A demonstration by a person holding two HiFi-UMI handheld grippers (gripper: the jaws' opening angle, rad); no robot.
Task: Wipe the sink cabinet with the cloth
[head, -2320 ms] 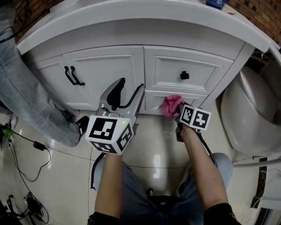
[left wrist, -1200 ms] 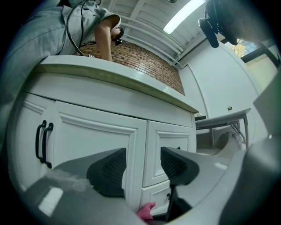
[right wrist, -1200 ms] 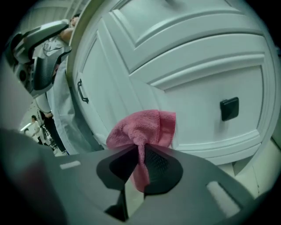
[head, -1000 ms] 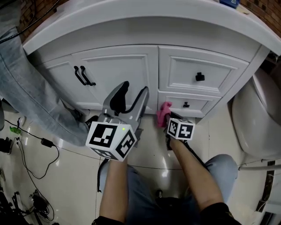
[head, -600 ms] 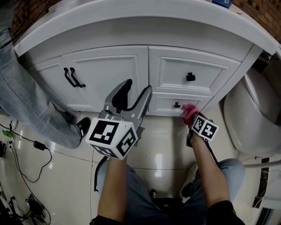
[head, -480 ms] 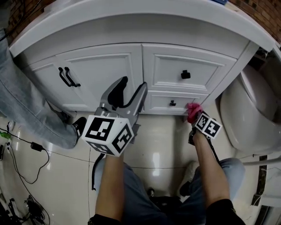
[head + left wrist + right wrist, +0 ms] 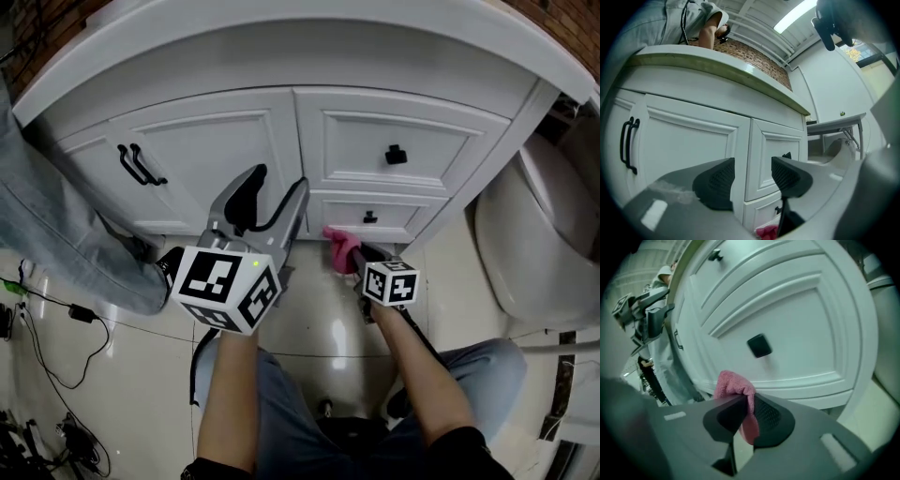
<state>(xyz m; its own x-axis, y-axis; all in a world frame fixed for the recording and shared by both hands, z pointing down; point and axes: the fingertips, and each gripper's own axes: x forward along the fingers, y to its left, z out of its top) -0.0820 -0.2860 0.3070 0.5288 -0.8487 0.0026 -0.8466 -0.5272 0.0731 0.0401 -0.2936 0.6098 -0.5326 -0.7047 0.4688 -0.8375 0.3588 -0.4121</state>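
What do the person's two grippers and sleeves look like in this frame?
The left gripper and right gripper are grey, with black ribbed pads on the fingers. Each carries a white marker cube with black squares; the left one shows a green light. Black sleeves end near the elbows.

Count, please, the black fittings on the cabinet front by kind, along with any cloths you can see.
black bar handles: 2
black knobs: 2
pink cloth: 1
Total: 5
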